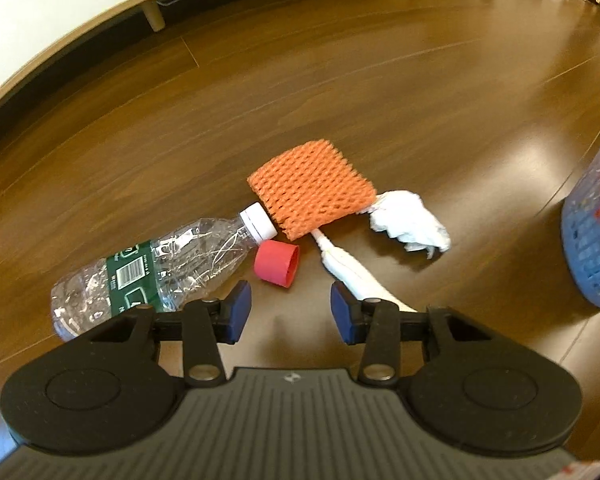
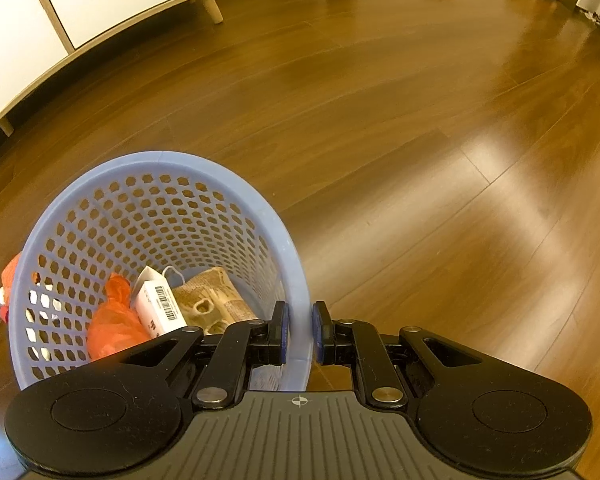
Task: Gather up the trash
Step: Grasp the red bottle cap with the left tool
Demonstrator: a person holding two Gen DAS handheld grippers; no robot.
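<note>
Blue plastic marks the collection point: my right gripper [image 2: 300, 330] is clamped on the rim of the blue basket [image 2: 156, 168], one finger inside the wall and one outside. The basket already holds an orange bag [image 2: 114, 320], a white box [image 2: 160, 304] and printed paper [image 2: 210, 294].

My left gripper [image 1: 291, 312] is open wide and empty, low over the wooden floor [image 1: 340, 80]. The litter lies just beyond its fingertips:
1. Red cap [image 1: 277, 263], near, slightly left of centre.
2. Crushed clear bottle [image 1: 152, 272], left, reaching beside the left finger.
3. White tube [image 1: 352, 272], right, running under the right finger.
4. Orange foam net [image 1: 312, 188], farther.
5. Crumpled tissue [image 1: 410, 222], far right.

I judge the cap the next target. Procedure: centre the fingers on it, descend to the floor, close across its side walls. Avoid nudging the bottle. Keep the basket steady.
</note>
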